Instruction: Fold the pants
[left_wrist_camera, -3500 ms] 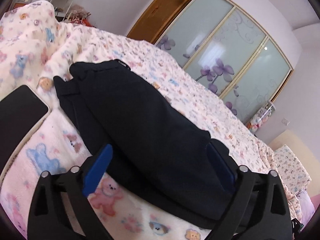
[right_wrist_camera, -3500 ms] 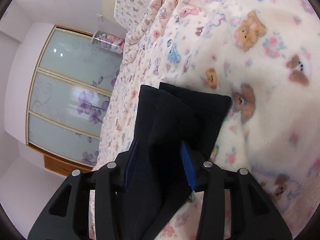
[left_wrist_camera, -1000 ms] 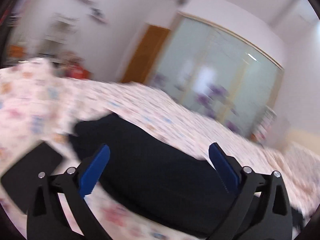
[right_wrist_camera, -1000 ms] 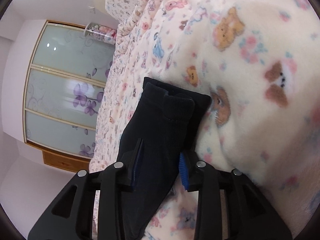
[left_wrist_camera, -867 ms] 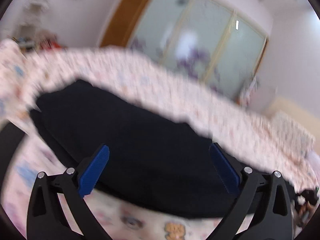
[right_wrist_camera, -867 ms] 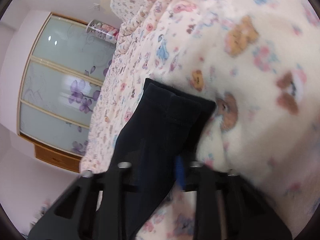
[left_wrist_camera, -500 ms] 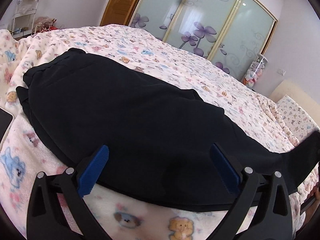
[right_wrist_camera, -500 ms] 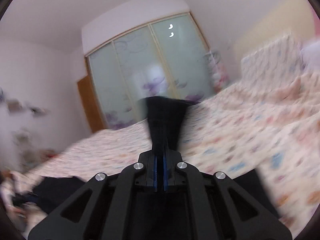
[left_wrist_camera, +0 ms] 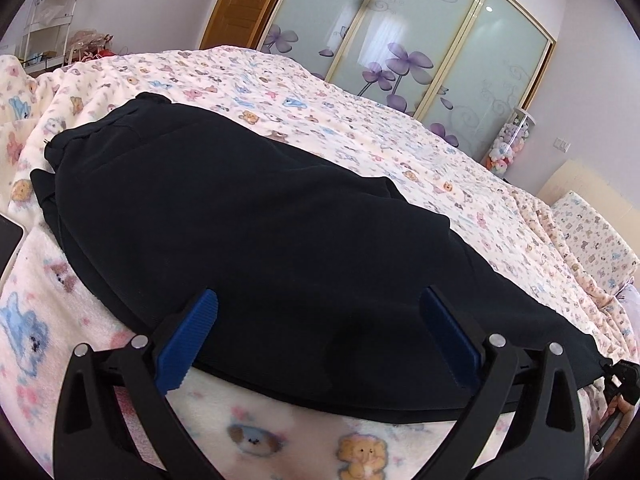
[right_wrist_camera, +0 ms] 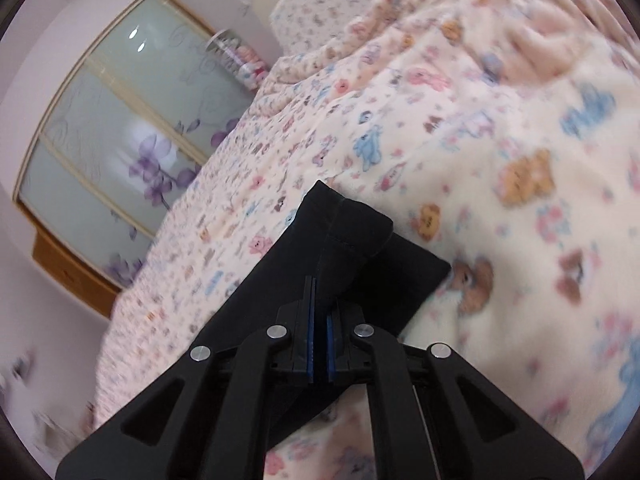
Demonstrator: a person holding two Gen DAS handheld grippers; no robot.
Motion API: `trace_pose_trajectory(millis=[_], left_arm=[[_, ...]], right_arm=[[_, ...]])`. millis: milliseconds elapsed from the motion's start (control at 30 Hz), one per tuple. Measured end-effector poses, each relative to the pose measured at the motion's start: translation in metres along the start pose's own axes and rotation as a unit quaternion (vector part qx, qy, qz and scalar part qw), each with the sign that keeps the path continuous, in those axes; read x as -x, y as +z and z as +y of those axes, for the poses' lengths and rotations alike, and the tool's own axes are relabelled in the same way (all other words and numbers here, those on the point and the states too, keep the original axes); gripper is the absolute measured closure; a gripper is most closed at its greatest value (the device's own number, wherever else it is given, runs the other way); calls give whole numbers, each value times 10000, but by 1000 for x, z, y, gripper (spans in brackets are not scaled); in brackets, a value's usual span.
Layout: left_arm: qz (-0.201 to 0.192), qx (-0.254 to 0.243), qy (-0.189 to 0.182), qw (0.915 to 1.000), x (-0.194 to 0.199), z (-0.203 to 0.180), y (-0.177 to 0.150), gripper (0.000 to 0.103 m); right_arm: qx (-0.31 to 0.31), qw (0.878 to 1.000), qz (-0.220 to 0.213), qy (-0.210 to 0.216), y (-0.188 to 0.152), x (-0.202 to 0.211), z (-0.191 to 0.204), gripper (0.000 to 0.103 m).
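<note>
Dark navy pants [left_wrist_camera: 248, 216] lie flat across a bed covered by a cream teddy-bear blanket [left_wrist_camera: 280, 440], waist at the far left, legs running to the right. My left gripper [left_wrist_camera: 320, 336] is open, its blue pads standing just above the pants' near edge and holding nothing. In the right wrist view my right gripper [right_wrist_camera: 319, 344] is shut on the leg hems of the pants [right_wrist_camera: 352, 240], with the cuffs sticking out past the fingers just above the blanket [right_wrist_camera: 520, 184]. The right gripper also shows in the left wrist view at the far right edge [left_wrist_camera: 618, 376].
A dark phone or tablet [left_wrist_camera: 8, 240] lies on the blanket at the left edge. Sliding wardrobe doors with purple flowers [left_wrist_camera: 400, 48] and a wooden door [left_wrist_camera: 244, 4] stand beyond the bed. A pillow [left_wrist_camera: 592, 232] lies at the right.
My right gripper closed on the leg hems, swung up and came back down near the blanket. My left gripper shifted over the pants' middle and stayed open.
</note>
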State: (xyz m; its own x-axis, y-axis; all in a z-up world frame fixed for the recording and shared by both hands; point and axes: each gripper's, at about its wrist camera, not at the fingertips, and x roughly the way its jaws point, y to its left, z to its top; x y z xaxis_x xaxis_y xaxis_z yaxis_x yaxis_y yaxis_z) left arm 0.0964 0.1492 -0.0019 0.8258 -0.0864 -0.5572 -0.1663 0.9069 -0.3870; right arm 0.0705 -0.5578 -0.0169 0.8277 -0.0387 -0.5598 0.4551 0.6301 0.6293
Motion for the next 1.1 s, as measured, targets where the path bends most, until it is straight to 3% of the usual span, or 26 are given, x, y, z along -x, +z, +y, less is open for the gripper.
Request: trace_pose_trajectory(millis=[100, 233, 367, 433, 567, 633, 667, 767, 867, 900, 933, 1000, 1067, 1100], left_arm=[[29, -19, 35, 10000, -2, -1, -1, 2], [45, -36, 52, 10000, -3, -1, -1, 2], [44, -49, 65, 10000, -3, -1, -1, 2], [40, -46, 58, 10000, -3, 0, -2, 2], [-185, 107, -134, 9997, 6, 2, -1, 2], [-504, 221, -542, 9970, 17, 2, -1, 2], [-636, 186, -690, 9954, 22, -1, -2, 2], [-679, -117, -871, 9938, 23, -14, -4, 2], [-213, -123, -674, 9974, 5, -15, -6, 2], [117, 10, -567, 9983, -7, -10, -6, 2], [256, 94, -586, 9979, -13, -7, -6, 2], [238, 169, -652, 9974, -13, -4, -5, 2], [214, 119, -625, 9977, -13, -7, -6, 2], [232, 94, -596, 9979, -14, -8, -6, 2]], right_arm=[[73, 9980, 433, -446, -8, -21, -5, 98], [-215, 9975, 543, -391, -5, -13, -12, 90], [-680, 9963, 417, -315, -2, 6, -21, 77], [-879, 9959, 123, -154, 0, 21, -23, 76], [-10, 9989, -236, 412, 1, 39, 11, 76], [597, 9916, 98, 1142, -8, 31, 38, 76], [914, 9829, 465, 1530, -18, 21, 55, 76], [1277, 9679, 1364, 1682, -39, -9, 76, 76], [840, 9747, 1947, 701, -47, -38, 54, 77], [344, 9738, 2141, 683, -48, -50, 33, 79], [-152, 9696, 2257, 930, -46, -57, 17, 80], [-652, 9630, 2344, 1159, -39, -56, 3, 81], [-753, 9695, 1921, 1326, -27, -38, 0, 79], [-879, 9763, 1317, 1476, -13, -18, -7, 79]])
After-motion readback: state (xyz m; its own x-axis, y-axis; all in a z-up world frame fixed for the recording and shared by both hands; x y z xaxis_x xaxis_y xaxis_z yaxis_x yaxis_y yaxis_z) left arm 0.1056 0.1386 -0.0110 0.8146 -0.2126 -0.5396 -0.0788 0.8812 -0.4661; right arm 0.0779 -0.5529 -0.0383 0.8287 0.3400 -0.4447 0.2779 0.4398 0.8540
